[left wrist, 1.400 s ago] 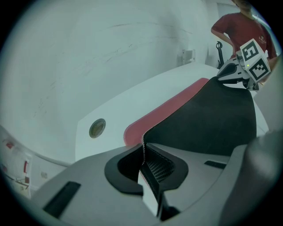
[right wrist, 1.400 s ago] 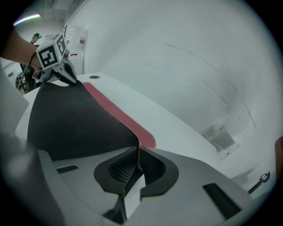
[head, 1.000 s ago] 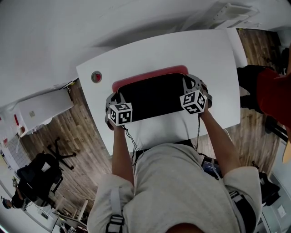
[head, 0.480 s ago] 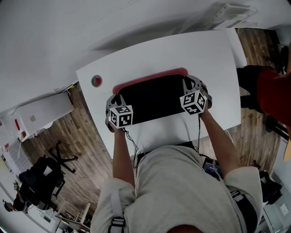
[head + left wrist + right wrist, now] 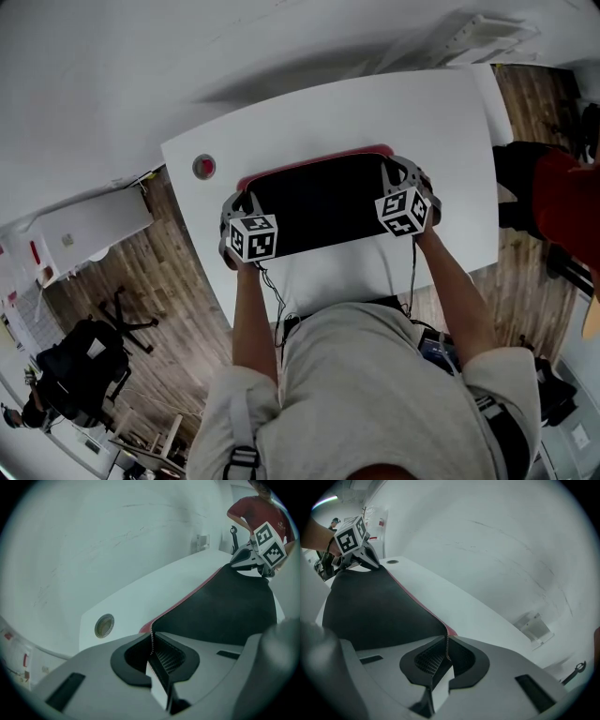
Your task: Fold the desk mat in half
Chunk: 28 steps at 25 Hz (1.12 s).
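Head view.
1. White desk (image 5: 375, 112), carrying everything listed.
2. Desk mat (image 5: 319, 202), mid-desk. Its near half is lifted and brought over the far half, black underside up, with only a thin red strip uncovered along the far edge. Fold judged nearly complete; lining up the edges, laying down and letting go remain.
3. Left gripper (image 5: 240, 201) and right gripper (image 5: 401, 174), fingers pinching the mat's two raised corners.
4. Round grommet (image 5: 203, 167), apart from the mat.

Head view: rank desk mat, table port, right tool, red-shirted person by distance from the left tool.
1. desk mat, clamped in the left tool
2. table port, just beyond, left
3. right tool, mat's other end
4. red-shirted person, far right
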Available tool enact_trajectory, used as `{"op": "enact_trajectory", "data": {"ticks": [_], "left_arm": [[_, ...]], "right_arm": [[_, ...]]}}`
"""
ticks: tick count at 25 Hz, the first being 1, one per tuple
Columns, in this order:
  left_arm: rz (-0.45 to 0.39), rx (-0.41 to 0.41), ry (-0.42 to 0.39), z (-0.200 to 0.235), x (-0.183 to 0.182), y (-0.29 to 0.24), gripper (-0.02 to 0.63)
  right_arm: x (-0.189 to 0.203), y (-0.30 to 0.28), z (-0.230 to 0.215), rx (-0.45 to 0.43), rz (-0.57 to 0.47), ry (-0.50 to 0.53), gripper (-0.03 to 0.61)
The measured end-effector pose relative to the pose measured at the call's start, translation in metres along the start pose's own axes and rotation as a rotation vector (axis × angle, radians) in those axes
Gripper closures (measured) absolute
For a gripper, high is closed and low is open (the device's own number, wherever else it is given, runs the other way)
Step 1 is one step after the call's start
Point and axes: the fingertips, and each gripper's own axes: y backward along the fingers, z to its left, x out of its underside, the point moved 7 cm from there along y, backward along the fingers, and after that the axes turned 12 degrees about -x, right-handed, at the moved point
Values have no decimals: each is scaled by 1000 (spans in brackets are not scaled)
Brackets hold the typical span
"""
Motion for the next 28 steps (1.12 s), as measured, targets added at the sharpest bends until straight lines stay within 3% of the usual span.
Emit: {"op": "enact_trajectory", "data": {"ticks": [18,28], "left_arm": [[8,28,71,3,-3,-5,584],[-17,46,207,19,2,-10,511]], "right_arm": [[-1,-11,-11,-49,19,-24,523],[0,-10,-20,3,-27,-90,437]]}}
